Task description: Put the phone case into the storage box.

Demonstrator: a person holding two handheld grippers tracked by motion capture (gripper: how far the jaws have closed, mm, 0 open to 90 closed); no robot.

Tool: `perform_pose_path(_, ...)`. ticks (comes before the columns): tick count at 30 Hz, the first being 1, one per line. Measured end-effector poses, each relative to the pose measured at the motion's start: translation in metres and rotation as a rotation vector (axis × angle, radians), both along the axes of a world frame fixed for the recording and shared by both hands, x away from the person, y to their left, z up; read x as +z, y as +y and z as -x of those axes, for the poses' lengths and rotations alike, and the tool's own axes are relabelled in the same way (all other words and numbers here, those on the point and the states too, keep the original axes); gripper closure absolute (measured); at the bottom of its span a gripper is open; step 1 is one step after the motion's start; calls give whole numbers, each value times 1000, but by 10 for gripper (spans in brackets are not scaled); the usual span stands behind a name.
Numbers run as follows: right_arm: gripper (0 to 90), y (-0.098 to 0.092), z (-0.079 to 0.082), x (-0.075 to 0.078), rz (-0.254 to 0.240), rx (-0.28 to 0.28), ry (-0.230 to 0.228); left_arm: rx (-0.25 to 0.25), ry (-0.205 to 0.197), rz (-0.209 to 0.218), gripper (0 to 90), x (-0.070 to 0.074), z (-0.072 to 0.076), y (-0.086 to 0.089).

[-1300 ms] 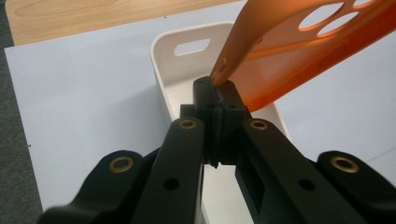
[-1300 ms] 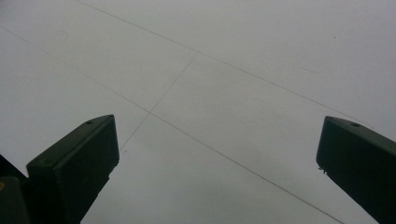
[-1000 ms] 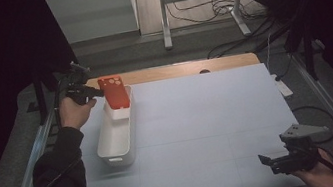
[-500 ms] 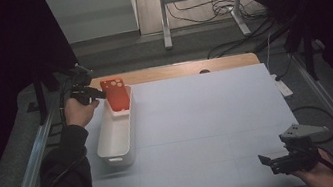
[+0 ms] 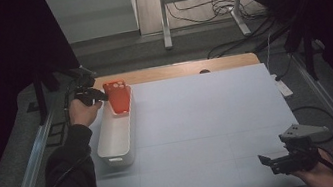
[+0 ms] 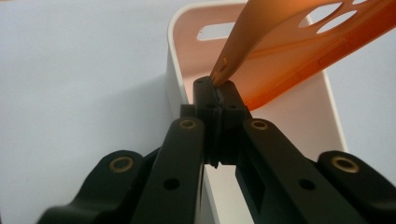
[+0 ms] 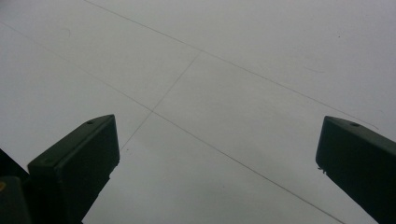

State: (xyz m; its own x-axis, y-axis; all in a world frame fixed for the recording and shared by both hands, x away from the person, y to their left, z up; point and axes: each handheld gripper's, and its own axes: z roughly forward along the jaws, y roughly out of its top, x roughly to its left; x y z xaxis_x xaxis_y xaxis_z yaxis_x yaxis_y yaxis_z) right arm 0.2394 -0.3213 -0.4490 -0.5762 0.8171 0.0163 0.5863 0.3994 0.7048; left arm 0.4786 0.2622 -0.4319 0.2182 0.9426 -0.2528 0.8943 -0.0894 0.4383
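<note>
Phone case (image 5: 118, 96), orange and translucent, was pinched at one thin edge between my left fingers (image 6: 204, 93), which were clenched tight on the rim and nothing more. It hung tilted over the far end of the white bin (image 5: 116, 134), its lower edge at or just inside the bin's mouth; I could not tell whether it touched the wall. The bin stood at the left side of the bench (image 5: 211, 132). My left gripper (image 5: 96, 95) reached over the bin's left rim. My right gripper (image 5: 279, 162) rested near the bench's front right corner, well apart from the work, fingers (image 7: 77, 158) spread wide and holding nothing. Risks as I judged them: the grip took so little of a soft, flexible rim that the case could have twisted or slipped out, falling askew. Hanging off to one side of the pinch, it would have swung with any quick wrist motion. If let go while tilted, one corner might have caught on the bin's rim and left the case propped there, or tipped it onto the bench beside the bin. The bin looked light; a knock from the gripper body against its wall could have shoved it.
</note>
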Motion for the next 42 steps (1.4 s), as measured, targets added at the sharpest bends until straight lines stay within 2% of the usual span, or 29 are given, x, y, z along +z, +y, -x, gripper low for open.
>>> perform_pose_path(7, 0, 0, 0, 0, -1, 2, 1, -7, 11, 2, 876, -5, -3, -2)
perform_pose_path(11, 0, 0, 0, 0, -1, 3, 1, -6, 4, 0, 858, -6, -5, -3)
perform_pose_path(24, 0, 0, 0, 0, -6, 3, -2, -25, -44, -12, 690, -2, -6, -8)
perform_pose_path(29, 0, 0, 1, 0, -8, 2, -3, -51, -73, -29, 591, 0, -4, -11)
perform_pose_path(35, 0, 0, 1, 0, -9, 3, -4, -81, -106, -21, 448, -1, -1, -14)
perform_pose_path(36, 0, 0, 1, 0, -8, 3, -4, -81, -106, -21, 399, -1, -1, -14)
perform_pose_path(37, 0, 0, 1, 0, -8, 3, -4, -90, -112, -31, 399, -2, -1, -14)
perform_pose_path(42, 0, 0, 1, 0, -7, 5, -4, -109, -141, -44, 188, -4, 1, -17)
